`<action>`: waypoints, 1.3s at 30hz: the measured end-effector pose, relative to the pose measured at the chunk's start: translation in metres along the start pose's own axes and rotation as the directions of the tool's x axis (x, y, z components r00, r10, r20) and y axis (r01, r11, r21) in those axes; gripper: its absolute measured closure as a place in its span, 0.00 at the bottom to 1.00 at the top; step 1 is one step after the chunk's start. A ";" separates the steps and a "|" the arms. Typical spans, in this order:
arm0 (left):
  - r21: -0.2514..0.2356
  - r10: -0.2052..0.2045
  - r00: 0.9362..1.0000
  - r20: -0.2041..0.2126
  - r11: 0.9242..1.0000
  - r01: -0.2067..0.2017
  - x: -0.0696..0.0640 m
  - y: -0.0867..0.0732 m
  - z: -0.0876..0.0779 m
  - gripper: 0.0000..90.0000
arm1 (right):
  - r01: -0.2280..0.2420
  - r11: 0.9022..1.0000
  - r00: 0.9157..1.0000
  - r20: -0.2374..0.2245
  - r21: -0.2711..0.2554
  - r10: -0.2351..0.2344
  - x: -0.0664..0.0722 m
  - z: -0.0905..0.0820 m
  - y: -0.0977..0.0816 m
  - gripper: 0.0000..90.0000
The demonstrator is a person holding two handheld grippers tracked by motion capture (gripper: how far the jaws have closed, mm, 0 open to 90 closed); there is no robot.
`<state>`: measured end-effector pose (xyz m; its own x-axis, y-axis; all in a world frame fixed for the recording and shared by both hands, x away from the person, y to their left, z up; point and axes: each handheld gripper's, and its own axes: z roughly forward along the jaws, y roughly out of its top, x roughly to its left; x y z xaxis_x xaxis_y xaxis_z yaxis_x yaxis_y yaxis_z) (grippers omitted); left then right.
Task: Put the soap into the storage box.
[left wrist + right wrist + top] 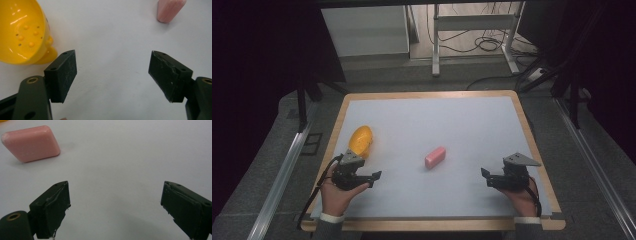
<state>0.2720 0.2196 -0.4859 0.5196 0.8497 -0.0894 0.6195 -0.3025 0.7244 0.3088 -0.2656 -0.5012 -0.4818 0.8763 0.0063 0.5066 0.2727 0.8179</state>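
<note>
- I see a glossy yellow plastic strainer (360, 140) with small holes, by the counter's (462, 115) left edge.
- Matte pink rounded soap bar (435, 157) lies mid-counter.
- My left gripper (373, 178) and right gripper (486, 177): jaws spread wide, released, holding nothing.

White table top (462, 120), wooden edge.

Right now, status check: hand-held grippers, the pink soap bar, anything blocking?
Left hand-held gripper open, empty. Right hand-held gripper open, empty. Pink soap bar lies flat mid-table, untouched. Yellow soap dish beside left gripper; path clear.
</note>
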 end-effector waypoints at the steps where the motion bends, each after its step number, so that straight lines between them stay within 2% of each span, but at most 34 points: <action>1: 0.001 0.002 1.000 0.004 1.000 -0.002 0.000 0.001 0.000 0.26 | -0.001 1.000 1.000 0.001 0.000 0.001 0.000 0.000 0.000 0.09; 6: 0.019 0.019 1.000 -0.014 1.000 -0.018 0.001 0.007 0.000 0.25 | 0.001 1.000 1.000 0.008 0.007 -0.001 0.002 -0.002 -0.002 0.09; 10: 0.018 0.019 1.000 -0.017 1.000 -0.018 0.002 0.013 0.002 0.25 | -0.025 1.000 0.999 -0.031 -0.012 0.024 0.003 -0.004 -0.002 0.09; 14: 0.027 0.026 1.000 -0.012 0.999 -0.026 0.000 0.019 0.004 0.25 | -0.010 1.000 1.000 0.001 -0.002 0.010 0.003 -0.004 -0.003 0.09; 23: 0.021 0.040 0.999 0.019 0.999 -0.040 -0.004 0.034 0.003 0.25 | -0.018 1.000 1.000 -0.006 -0.002 0.018 0.001 -0.003 -0.003 0.09; 37: 0.032 0.049 0.999 0.014 0.998 -0.049 -0.003 0.048 0.012 0.25 | -0.001 1.000 1.000 0.009 0.005 0.001 0.001 -0.002 -0.004 0.09; 39: 0.032 0.054 0.998 0.017 0.998 -0.055 -0.004 0.051 0.013 0.25 | -0.010 1.000 1.000 0.000 0.000 0.010 0.000 -0.003 -0.004 0.09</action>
<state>0.3088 0.1953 -0.4578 0.5622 0.8247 -0.0616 0.6084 -0.3620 0.7063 0.3046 -0.2674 -0.5023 -0.4771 0.8787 0.0146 0.5113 0.2641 0.8178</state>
